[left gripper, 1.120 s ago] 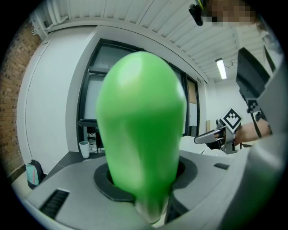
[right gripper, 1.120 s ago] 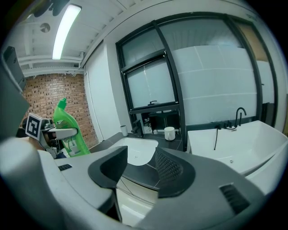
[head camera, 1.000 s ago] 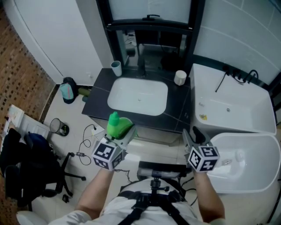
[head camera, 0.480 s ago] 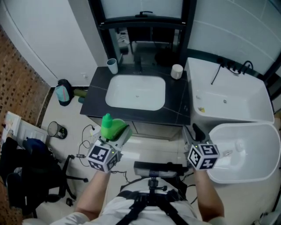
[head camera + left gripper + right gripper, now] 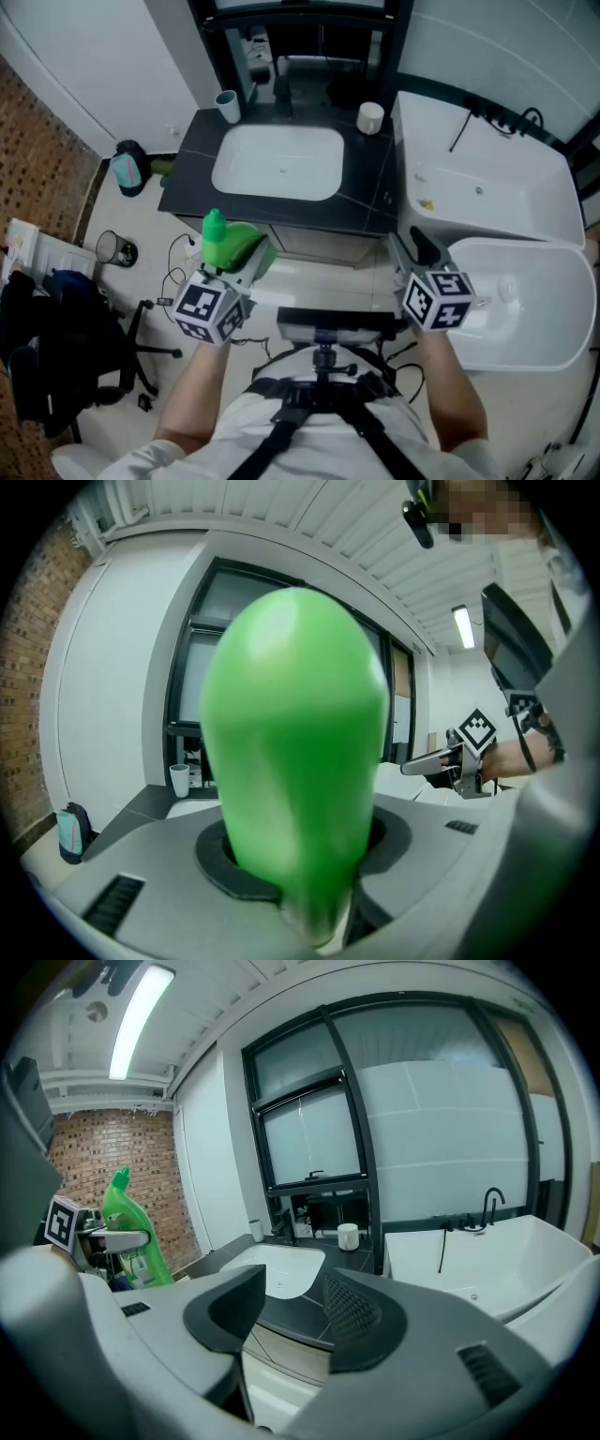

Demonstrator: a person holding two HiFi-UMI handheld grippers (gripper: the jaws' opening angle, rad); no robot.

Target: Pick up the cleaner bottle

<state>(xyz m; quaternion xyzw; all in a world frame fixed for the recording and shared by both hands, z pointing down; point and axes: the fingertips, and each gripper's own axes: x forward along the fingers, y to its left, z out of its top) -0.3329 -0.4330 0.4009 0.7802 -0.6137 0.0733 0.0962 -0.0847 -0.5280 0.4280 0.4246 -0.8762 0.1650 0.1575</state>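
Your left gripper (image 5: 251,265) clamps the green cleaner bottle (image 5: 225,246), in the air before the sink (image 5: 281,164); your right gripper (image 5: 410,251) is empty, jaws apart.

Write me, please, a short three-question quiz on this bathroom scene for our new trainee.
1. Multiple choice: what is between the jaws of the left gripper? A) a towel B) the green cleaner bottle C) nothing
2. True or false: the right gripper also grips the bottle.
3. How many cups stand on the dark counter round the sink?
Key: 1 B, the jaws are shut on it. 2 False, its jaws stand apart and empty. 3 Two, one at each back corner.
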